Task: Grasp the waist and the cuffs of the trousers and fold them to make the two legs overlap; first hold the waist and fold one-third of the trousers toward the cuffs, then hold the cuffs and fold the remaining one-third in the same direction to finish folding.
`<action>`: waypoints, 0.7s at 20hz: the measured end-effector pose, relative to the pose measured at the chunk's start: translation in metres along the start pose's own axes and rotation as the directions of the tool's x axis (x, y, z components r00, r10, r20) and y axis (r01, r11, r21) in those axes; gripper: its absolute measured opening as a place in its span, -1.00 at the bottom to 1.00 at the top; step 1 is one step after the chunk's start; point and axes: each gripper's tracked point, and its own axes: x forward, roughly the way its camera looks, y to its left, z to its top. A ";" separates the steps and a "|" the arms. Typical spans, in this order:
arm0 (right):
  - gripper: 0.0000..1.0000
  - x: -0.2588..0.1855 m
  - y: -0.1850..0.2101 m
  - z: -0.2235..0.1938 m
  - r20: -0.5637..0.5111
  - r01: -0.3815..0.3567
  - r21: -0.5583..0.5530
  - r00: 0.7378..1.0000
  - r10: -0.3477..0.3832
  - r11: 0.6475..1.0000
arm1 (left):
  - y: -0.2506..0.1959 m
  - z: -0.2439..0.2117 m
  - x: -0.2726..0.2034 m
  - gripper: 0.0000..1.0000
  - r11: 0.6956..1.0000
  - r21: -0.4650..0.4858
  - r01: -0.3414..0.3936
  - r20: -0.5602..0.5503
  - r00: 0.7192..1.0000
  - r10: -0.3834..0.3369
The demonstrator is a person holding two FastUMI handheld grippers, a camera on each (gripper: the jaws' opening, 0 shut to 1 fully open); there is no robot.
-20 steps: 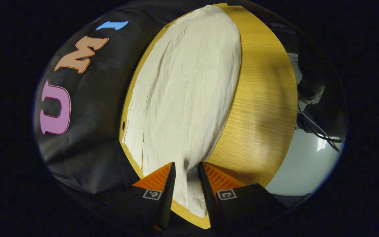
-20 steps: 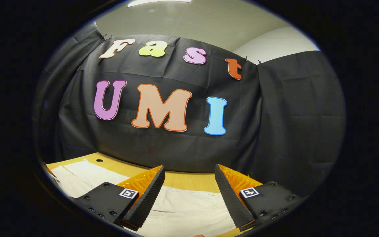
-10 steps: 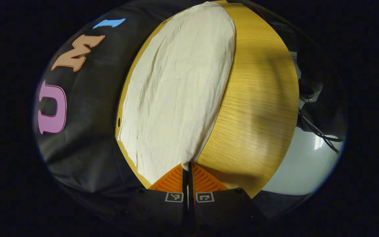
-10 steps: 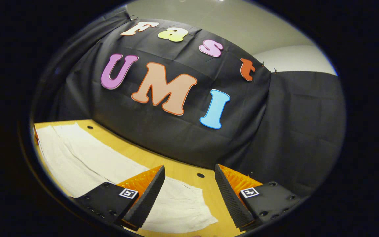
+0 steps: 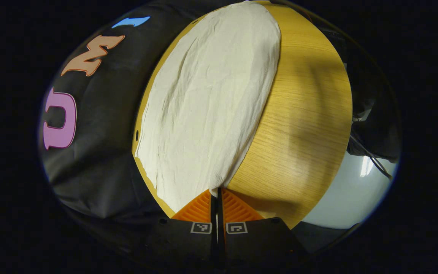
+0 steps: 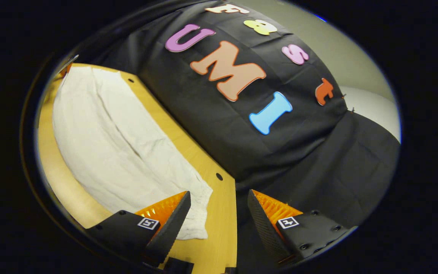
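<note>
left gripper point(image 5: 217, 192) pinched together on near corner of trousers point(image 5: 207, 102), cream trousers lying flat along wooden table point(image 5: 299, 125) toward far end, right gripper point(image 6: 219, 207) spread apart over table edge, holding nothing, trousers end just beside its one finger, booth wall behind

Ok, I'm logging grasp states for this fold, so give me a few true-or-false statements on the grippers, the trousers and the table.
1. The left gripper is shut on the trousers. True.
2. The right gripper is shut on cloth. False: its fingers stand apart, gripping nothing.
3. The trousers lie on a wooden table. True.
4. The trousers are dark blue. False: they are off-white.
5. The trousers hang in the air, off the table. False: they lie spread on it.
</note>
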 end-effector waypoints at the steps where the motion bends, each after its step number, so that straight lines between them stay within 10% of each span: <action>1: 0.95 0.003 0.009 -0.009 -0.011 -0.032 -0.040 0.999 0.031 0.999 | 0.001 -0.001 0.001 -1.00 1.000 -0.003 -0.001 -0.002 1.000 0.001; 14: 0.95 0.000 0.100 -0.094 -0.189 -0.420 -0.376 0.908 0.375 0.826 | 0.002 -0.002 0.002 -1.00 1.000 -0.001 -0.016 -0.034 0.999 0.015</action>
